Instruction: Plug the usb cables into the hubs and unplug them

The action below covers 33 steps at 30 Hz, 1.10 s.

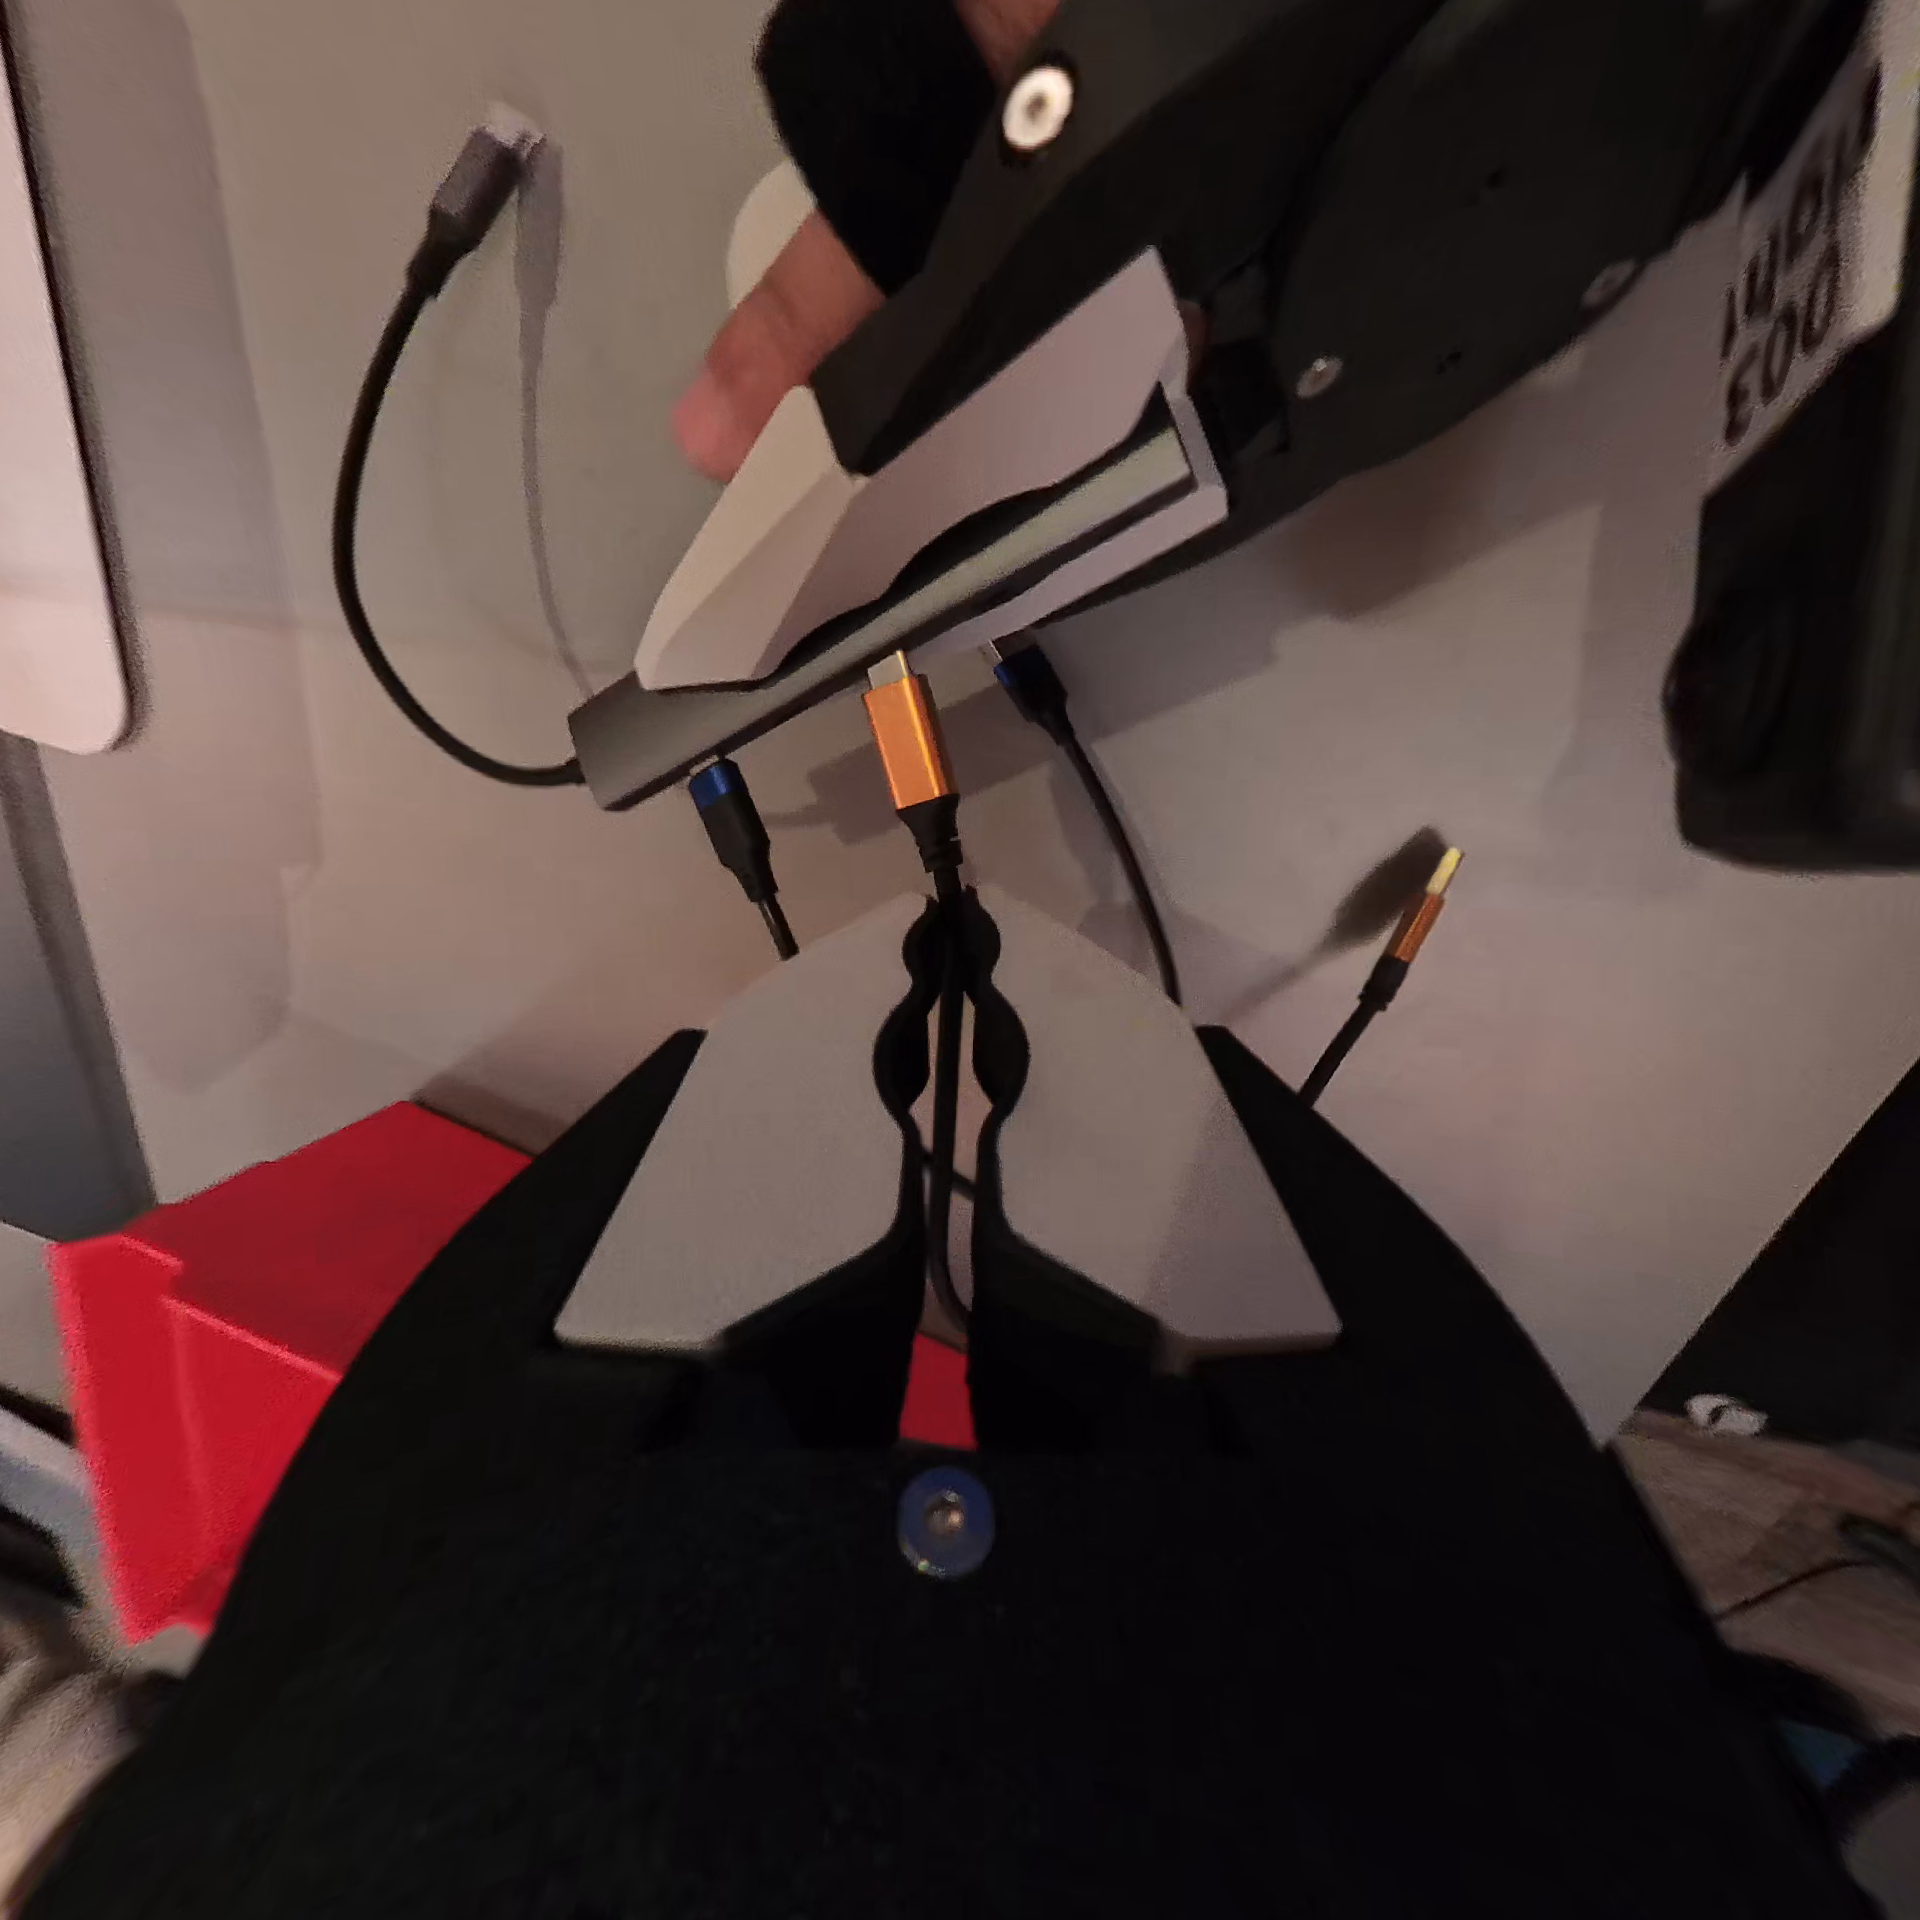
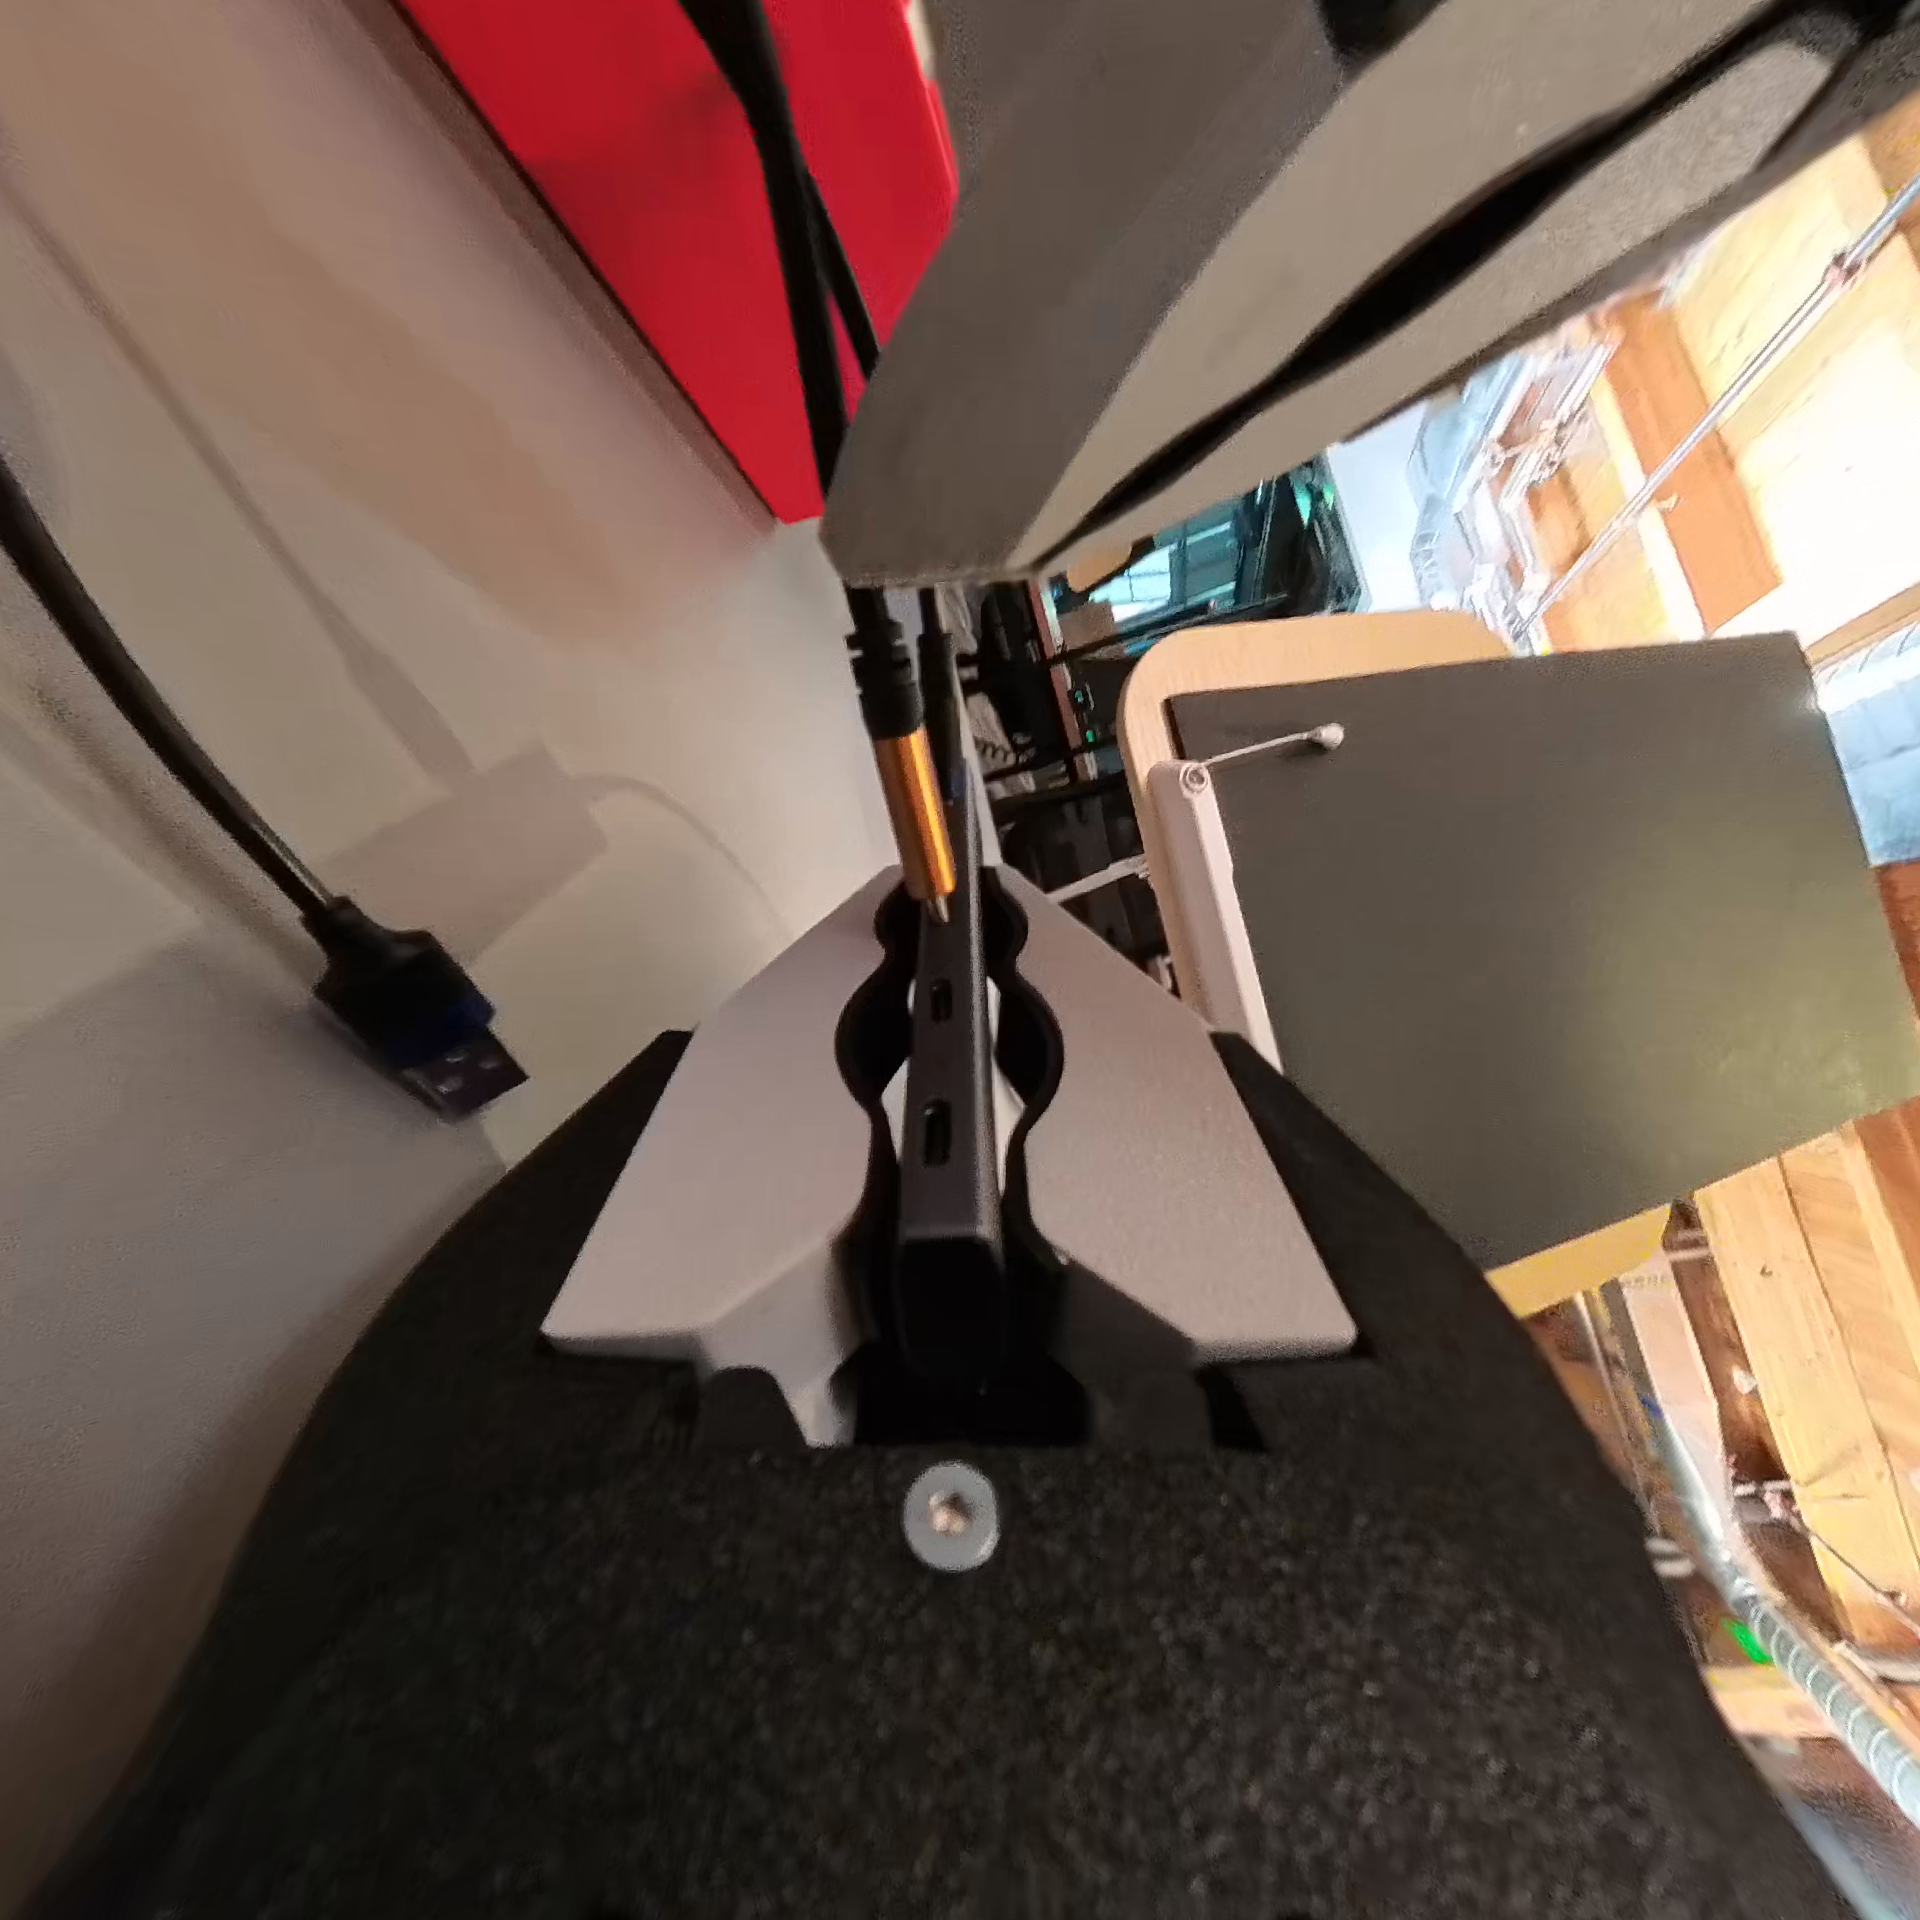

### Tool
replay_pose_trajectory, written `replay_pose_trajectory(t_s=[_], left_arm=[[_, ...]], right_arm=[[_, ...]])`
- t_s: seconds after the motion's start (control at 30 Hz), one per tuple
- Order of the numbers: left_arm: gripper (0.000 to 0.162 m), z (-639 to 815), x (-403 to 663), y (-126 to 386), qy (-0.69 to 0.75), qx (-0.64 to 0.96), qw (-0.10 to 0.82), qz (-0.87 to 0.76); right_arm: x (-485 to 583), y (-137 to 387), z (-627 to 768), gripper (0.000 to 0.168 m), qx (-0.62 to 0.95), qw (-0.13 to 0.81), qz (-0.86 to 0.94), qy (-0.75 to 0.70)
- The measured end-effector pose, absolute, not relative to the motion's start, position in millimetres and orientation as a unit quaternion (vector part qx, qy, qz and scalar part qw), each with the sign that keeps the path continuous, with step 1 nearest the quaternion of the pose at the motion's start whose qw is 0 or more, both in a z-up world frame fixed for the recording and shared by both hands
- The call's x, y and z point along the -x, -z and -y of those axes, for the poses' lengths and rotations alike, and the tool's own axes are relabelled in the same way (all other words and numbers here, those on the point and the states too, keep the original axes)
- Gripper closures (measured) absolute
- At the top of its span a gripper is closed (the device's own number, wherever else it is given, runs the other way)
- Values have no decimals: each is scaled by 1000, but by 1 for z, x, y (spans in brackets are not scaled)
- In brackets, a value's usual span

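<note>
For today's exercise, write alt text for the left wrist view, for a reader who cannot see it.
The left gripper is shut on the black cable of an orange plug at a grey hub, which the right gripper clamps from above. Two blue plugs sit in the hub; a loose orange plug lies to the right.

The left wrist view looks forward along its own grey-padded fingers (image 1: 821,1122), very near a slim dark grey metal hub (image 1: 665,743) at 12 o'clock over a white tabletop (image 1: 1455,644). The right wrist view looks edge-on along the same hub (image 2: 951,1122), close up, facing the room's wooden shelving (image 2: 1766,1299) at 3 o'clock. Both share the hub, an orange metal plug (image 1: 907,743) (image 2: 920,821), and a red plastic box (image 1: 249,1299) (image 2: 665,208).
</note>
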<state>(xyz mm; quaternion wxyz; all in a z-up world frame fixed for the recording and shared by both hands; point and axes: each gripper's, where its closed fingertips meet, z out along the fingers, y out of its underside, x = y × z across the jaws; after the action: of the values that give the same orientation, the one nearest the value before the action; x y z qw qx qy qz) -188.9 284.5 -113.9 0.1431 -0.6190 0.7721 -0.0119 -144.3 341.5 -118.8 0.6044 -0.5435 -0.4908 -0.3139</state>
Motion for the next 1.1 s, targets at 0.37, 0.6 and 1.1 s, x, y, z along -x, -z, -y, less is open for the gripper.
replay_pose_trajectory(t_s=[0.37, 0.6, 1.1], left_arm=[[159, -280, 178, 110, 180, 701, 201, -660], [158, -277, 182, 119, 164, 666, 233, -689], [160, -276, 187, 128, 171, 680, 207, -683]], right_arm=[[136, 119, -346, 161, 570, 597, 471, 311], [148, 119, -340, 161, 548, 605, 488, 308], [151, 115, -336, 161, 532, 598, 490, 346]])
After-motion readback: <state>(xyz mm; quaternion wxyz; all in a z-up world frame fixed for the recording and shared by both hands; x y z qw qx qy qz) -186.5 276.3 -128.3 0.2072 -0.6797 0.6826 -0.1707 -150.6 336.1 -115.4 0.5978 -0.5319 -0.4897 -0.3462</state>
